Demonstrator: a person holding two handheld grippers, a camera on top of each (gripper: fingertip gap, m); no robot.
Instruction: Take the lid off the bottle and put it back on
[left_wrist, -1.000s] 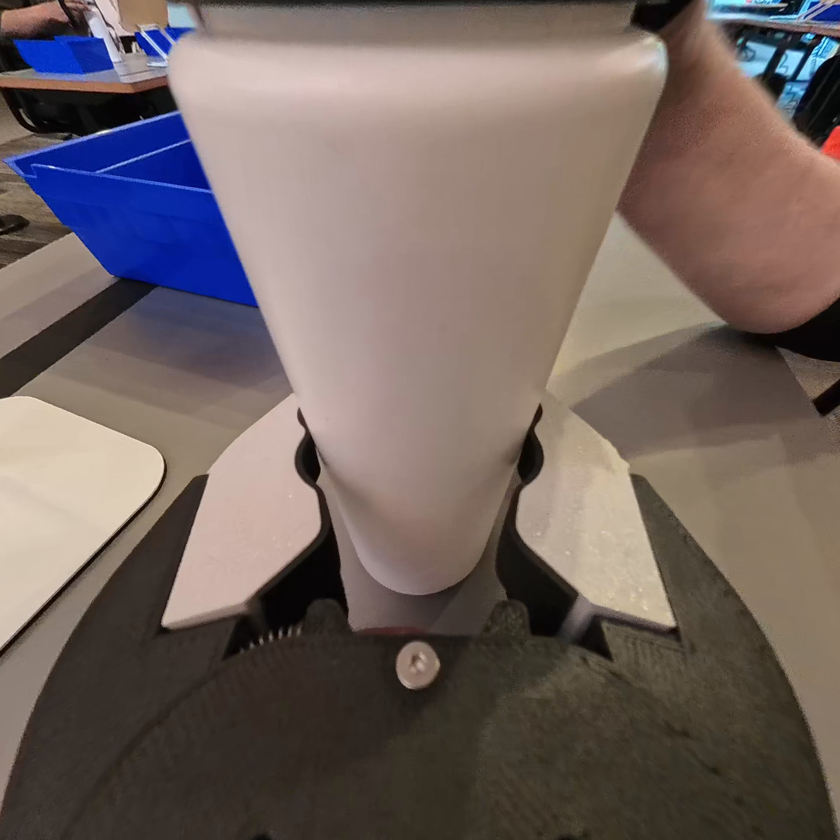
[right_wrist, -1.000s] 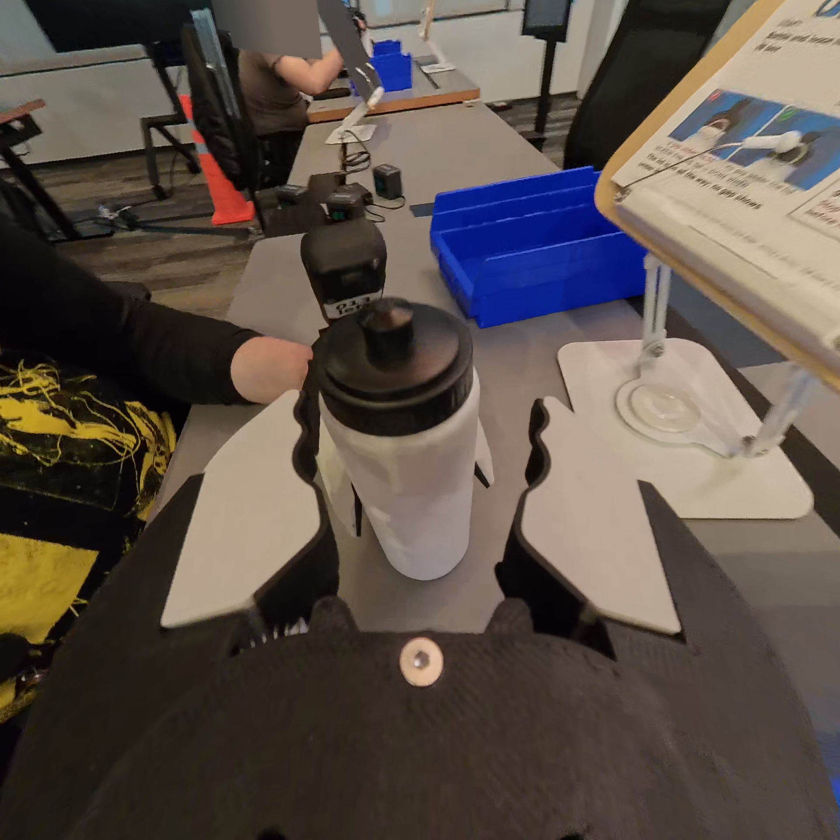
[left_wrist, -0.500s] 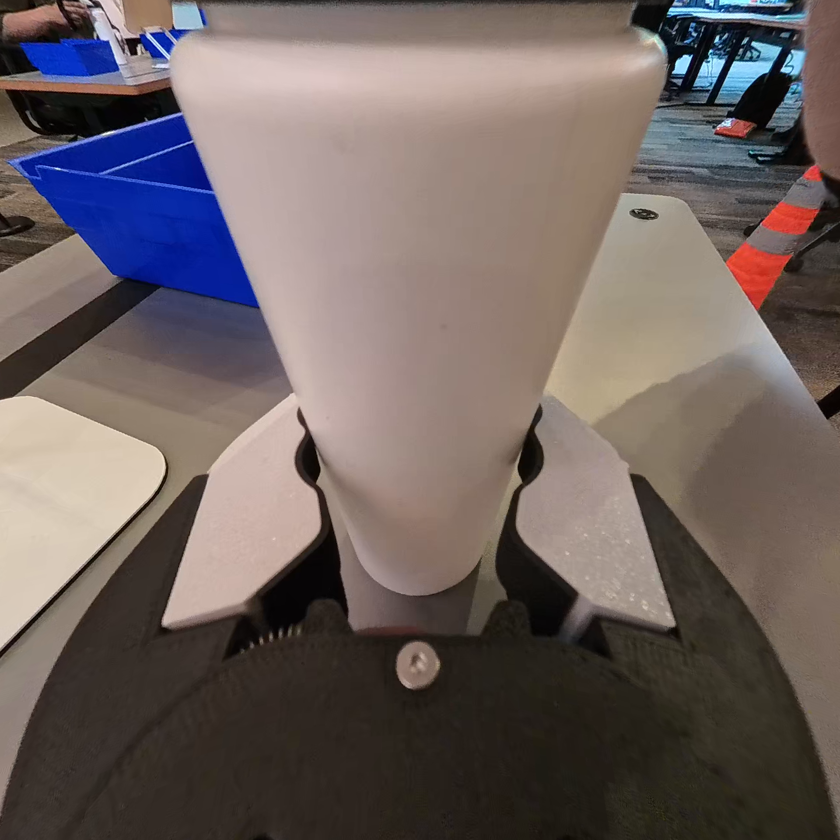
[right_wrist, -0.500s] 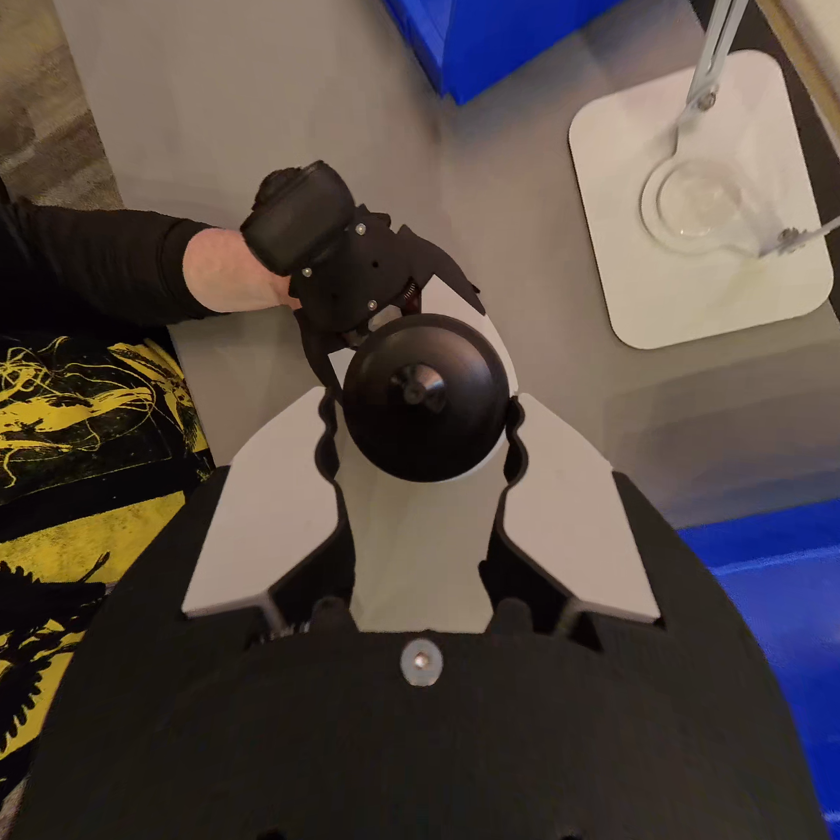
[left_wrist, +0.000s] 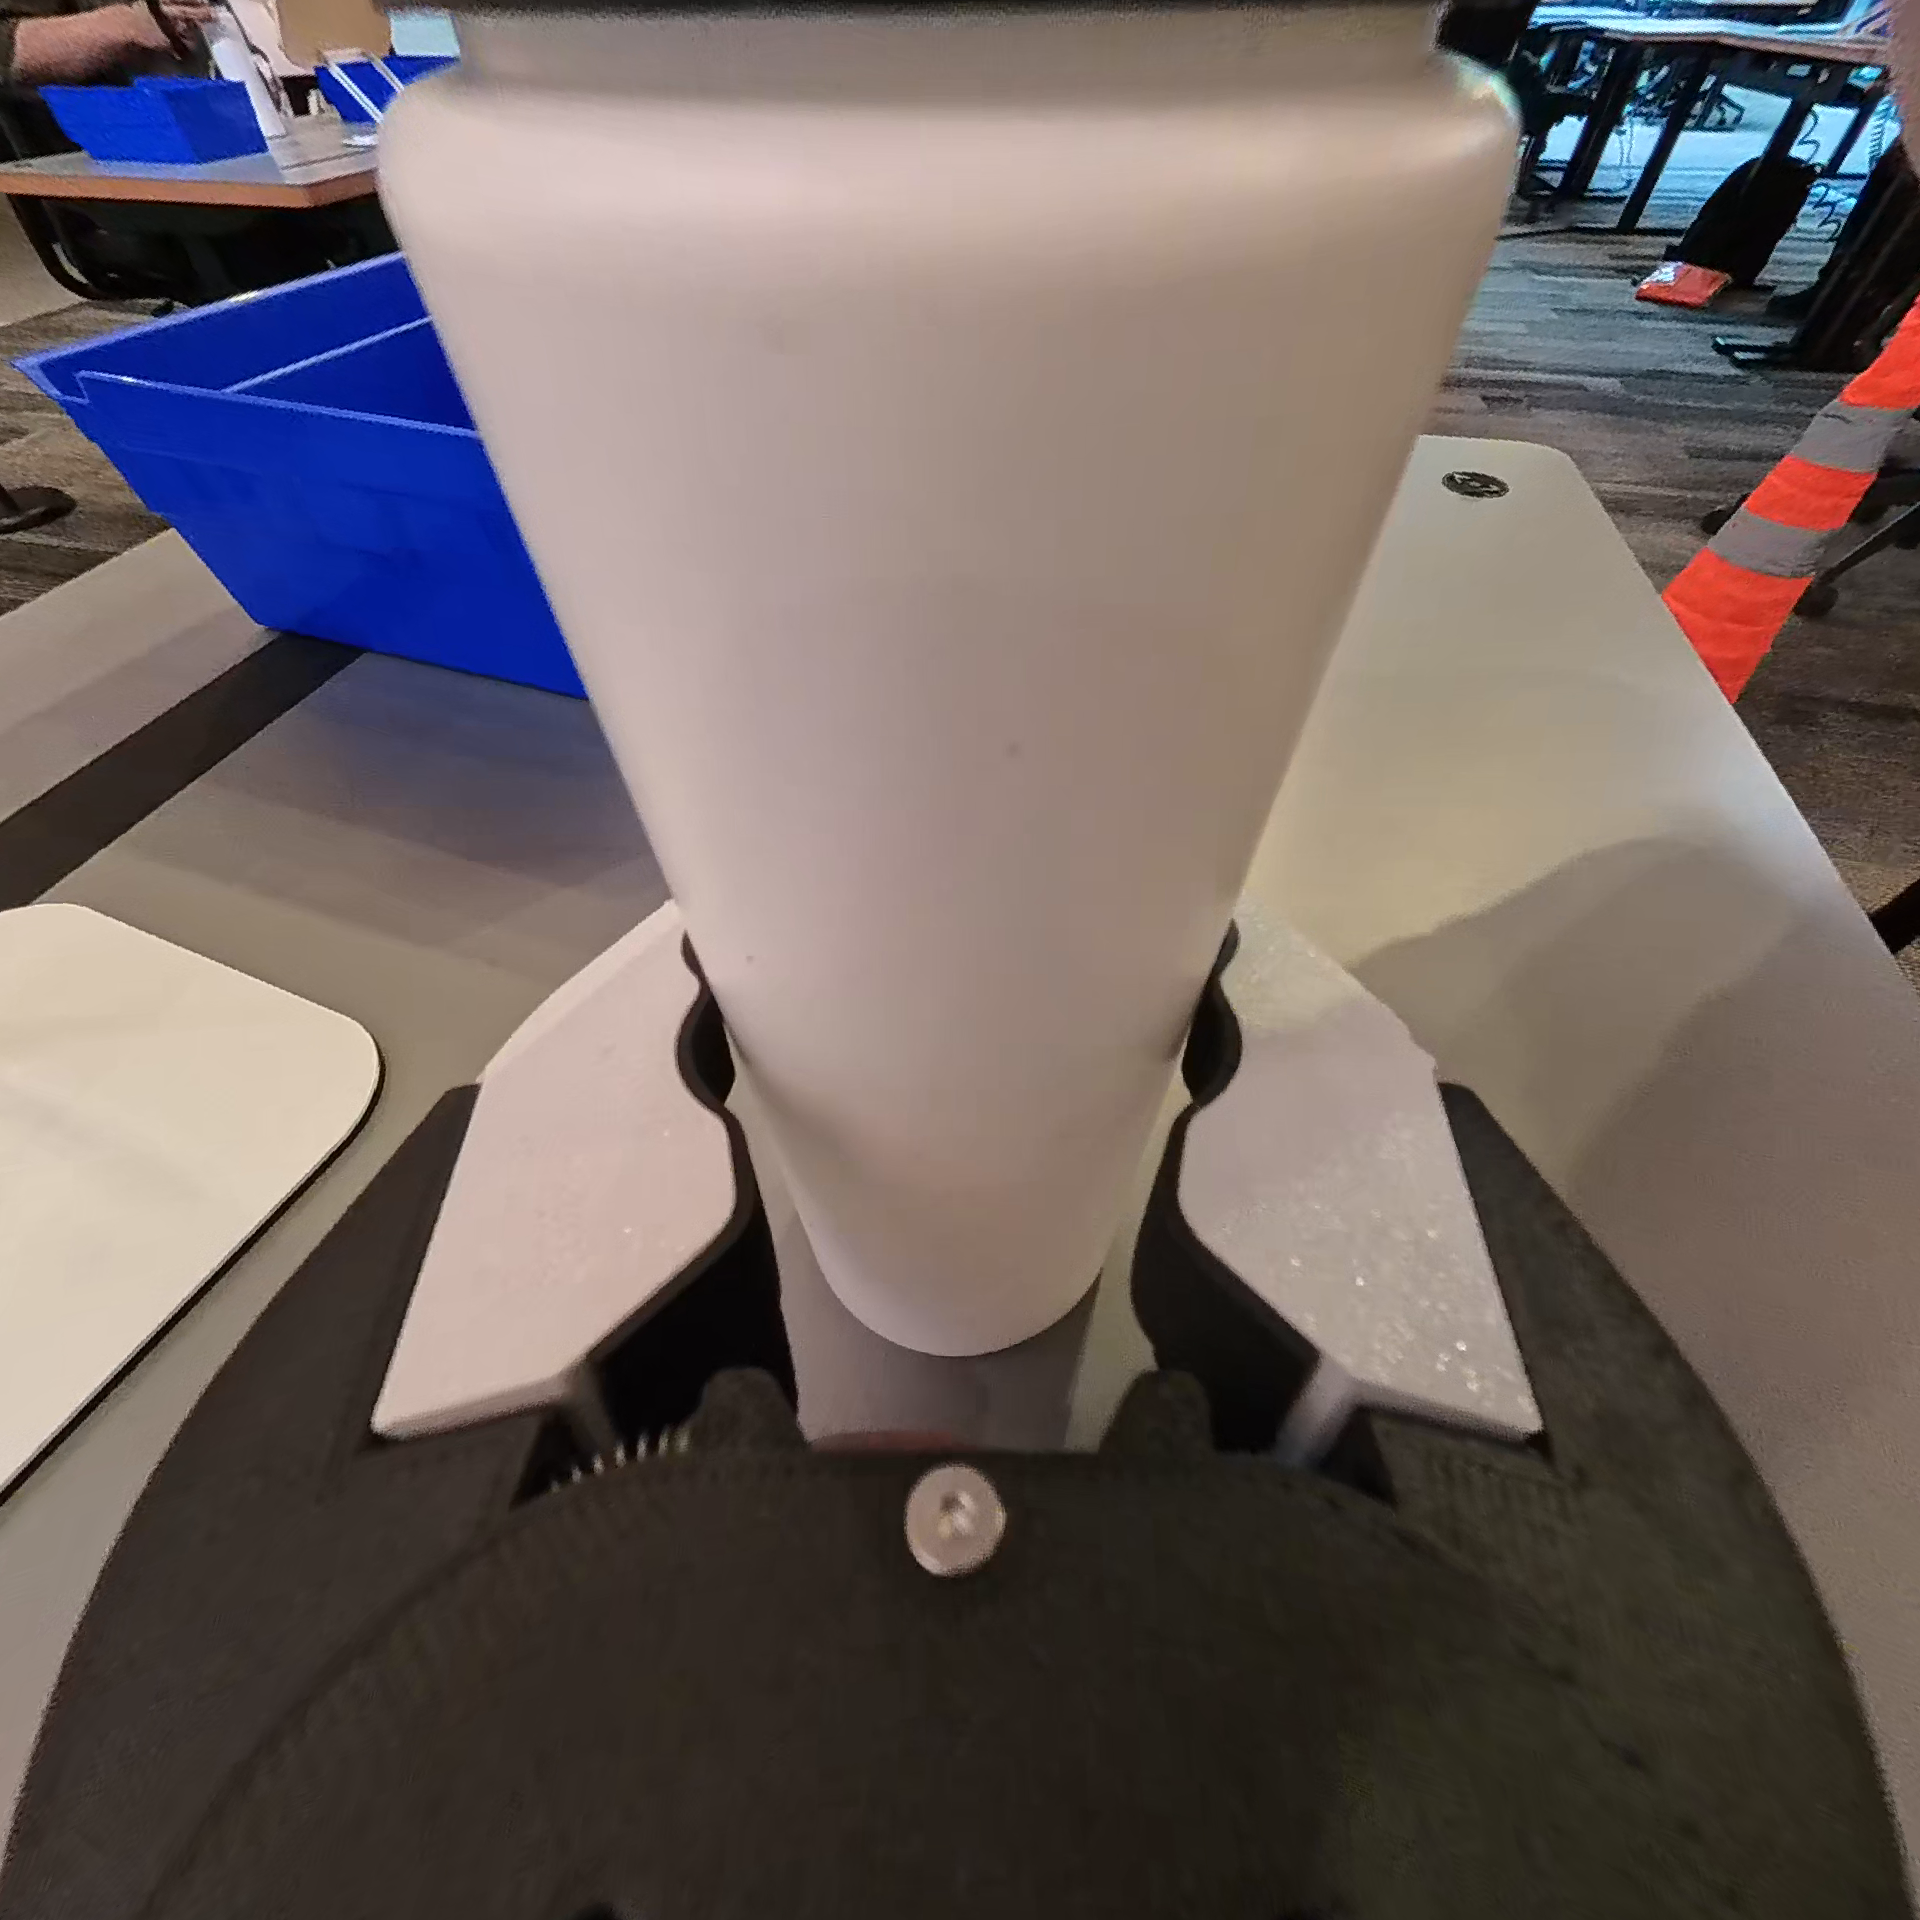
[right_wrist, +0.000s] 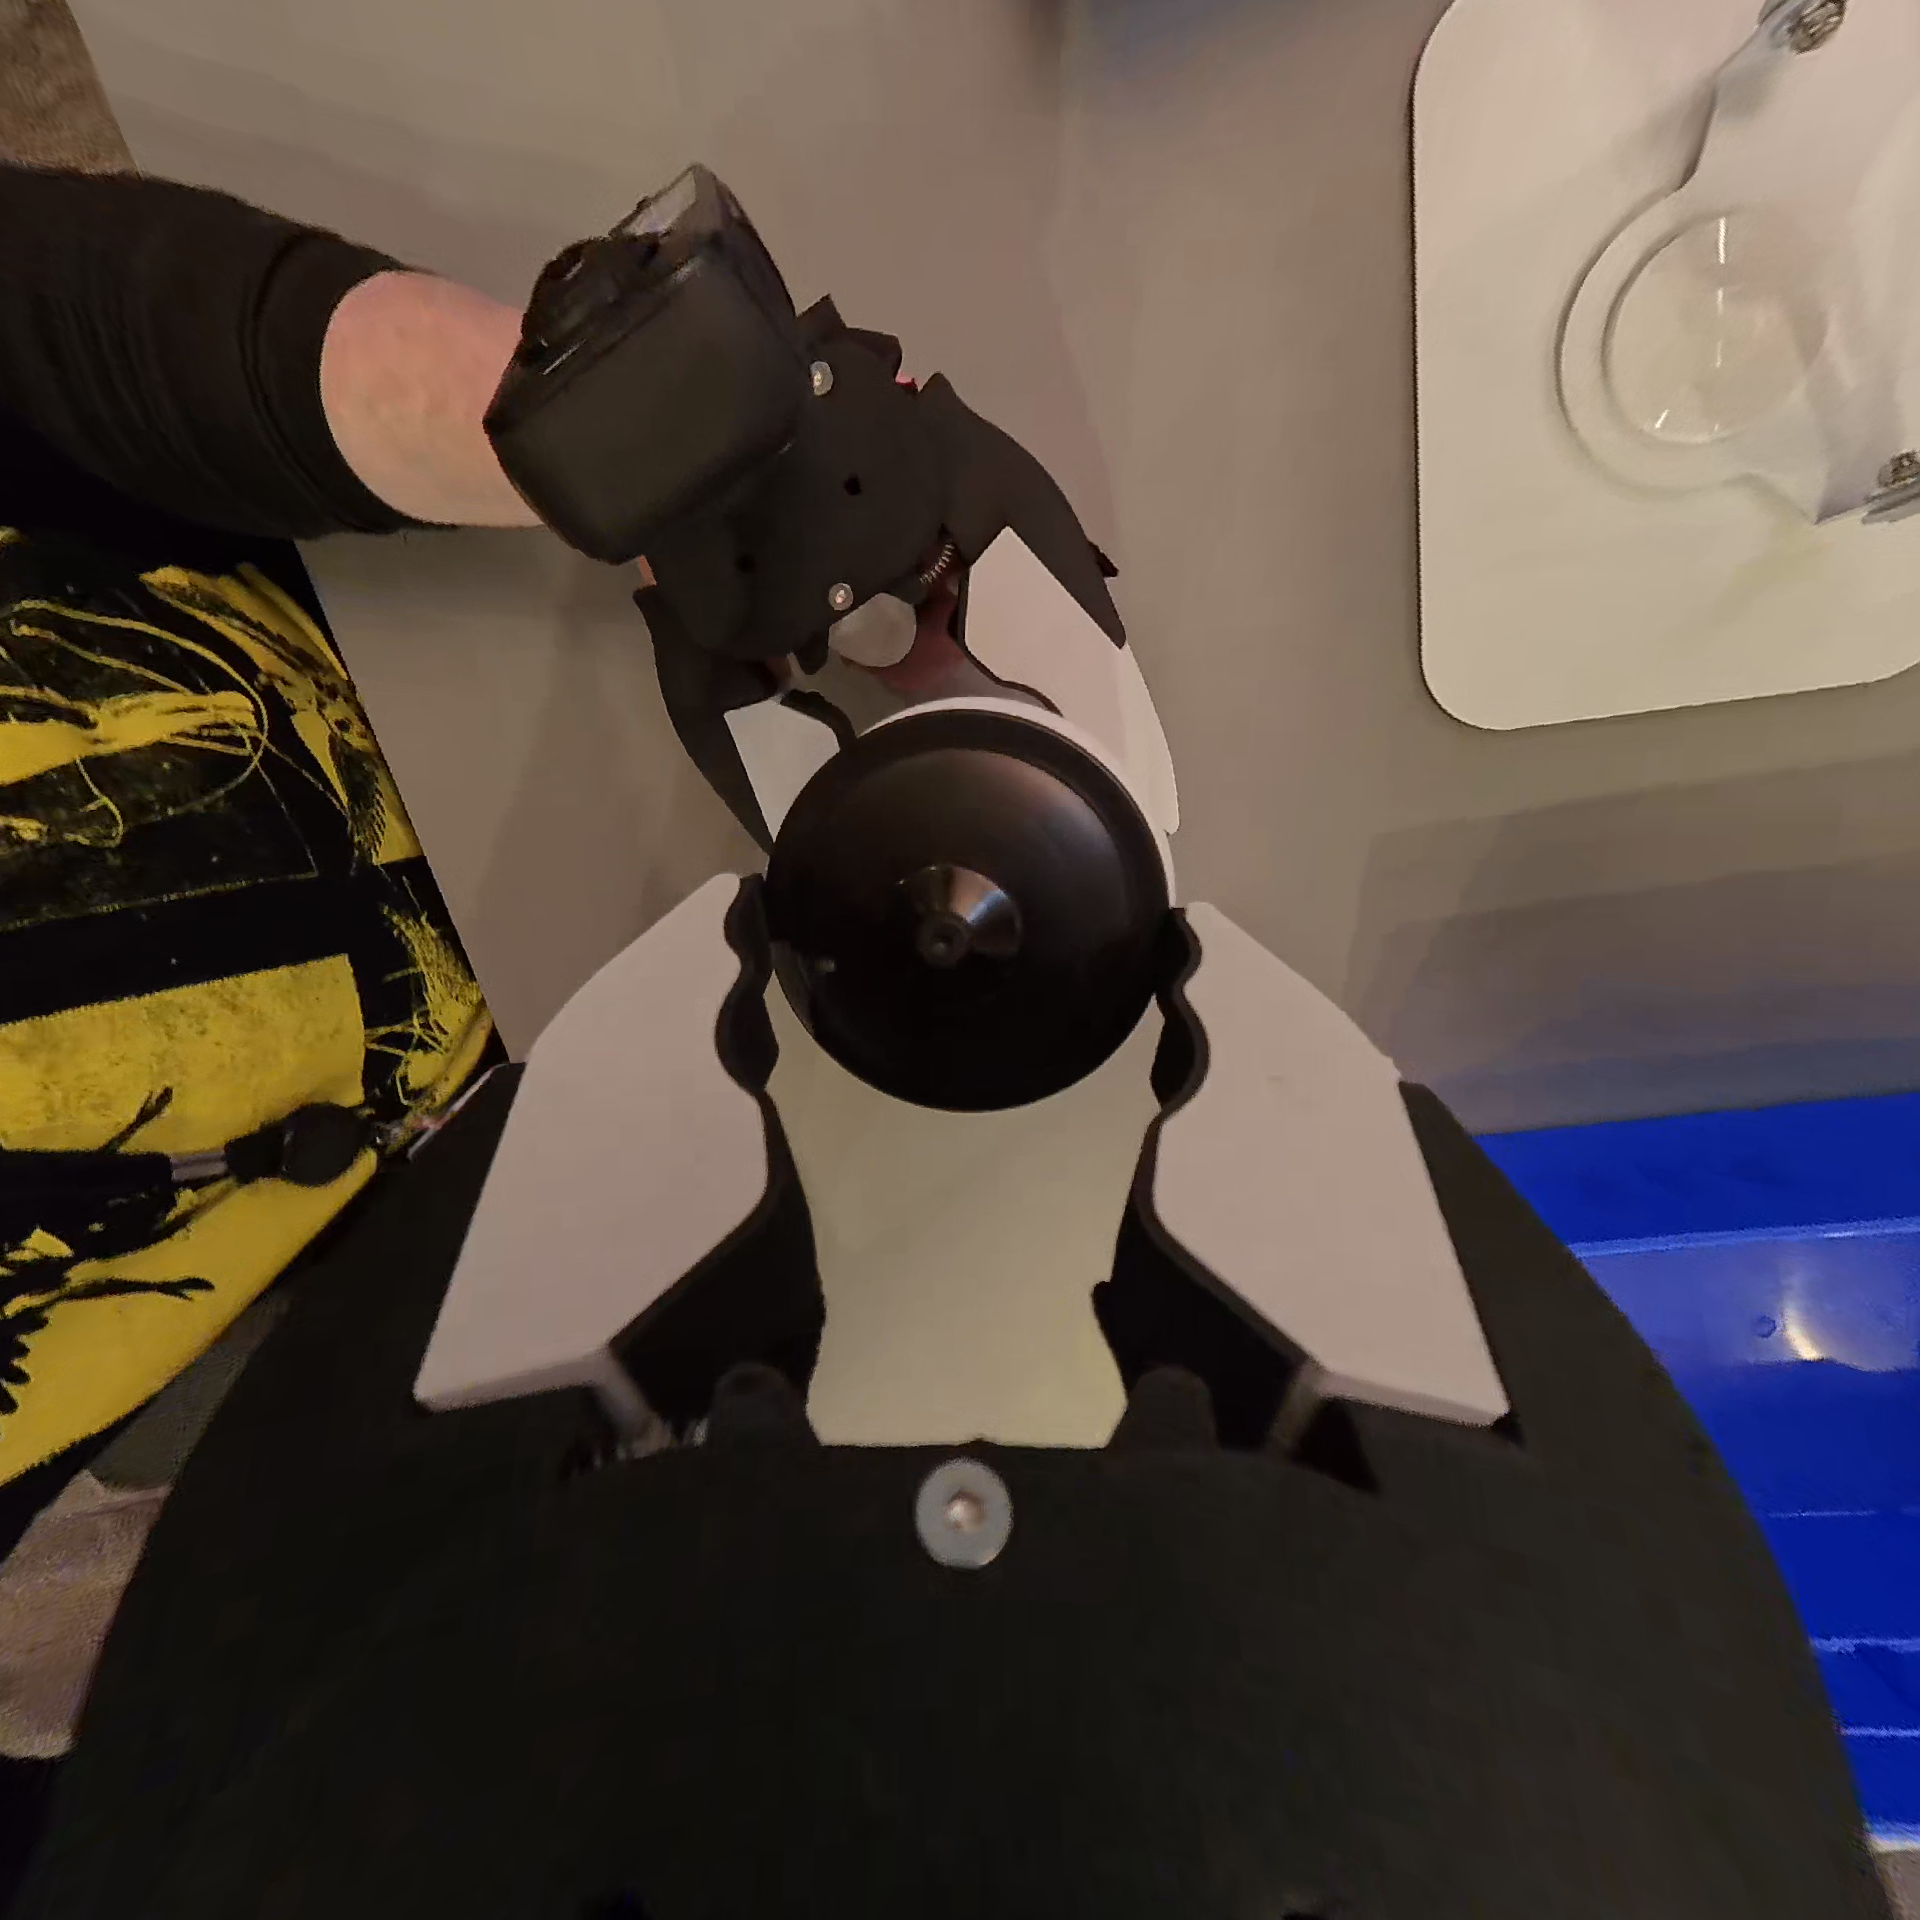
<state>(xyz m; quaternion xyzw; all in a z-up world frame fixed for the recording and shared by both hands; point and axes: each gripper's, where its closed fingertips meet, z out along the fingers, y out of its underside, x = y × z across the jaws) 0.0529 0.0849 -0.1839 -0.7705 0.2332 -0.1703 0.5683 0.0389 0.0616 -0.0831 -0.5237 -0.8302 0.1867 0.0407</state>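
Observation:
A white bottle (left_wrist: 935, 623) stands upright on the grey table (left_wrist: 1507, 831). My left gripper (left_wrist: 956, 997) is shut on its lower body, with one finger on each side. Only the bottom rim of the black lid shows at the top edge of the left wrist view. In the right wrist view I look straight down on the black spouted lid (right_wrist: 883, 831). My right gripper (right_wrist: 964, 920) is above the bottle, its pads pressed against both sides of the lid. The left gripper's black housing (right_wrist: 707, 416) and the hand holding it show behind the bottle.
A blue bin (left_wrist: 291, 499) stands at the back left of the bottle and also shows in the right wrist view (right_wrist: 1714, 1351). A white stand base (right_wrist: 1662, 364) lies on the table nearby. An orange cone (left_wrist: 1787, 540) stands on the floor past the table edge.
My right gripper has swung from beside the bottle to above it, come down closer to the lid, and narrowed onto it. My left gripper still holds the bottle in place.

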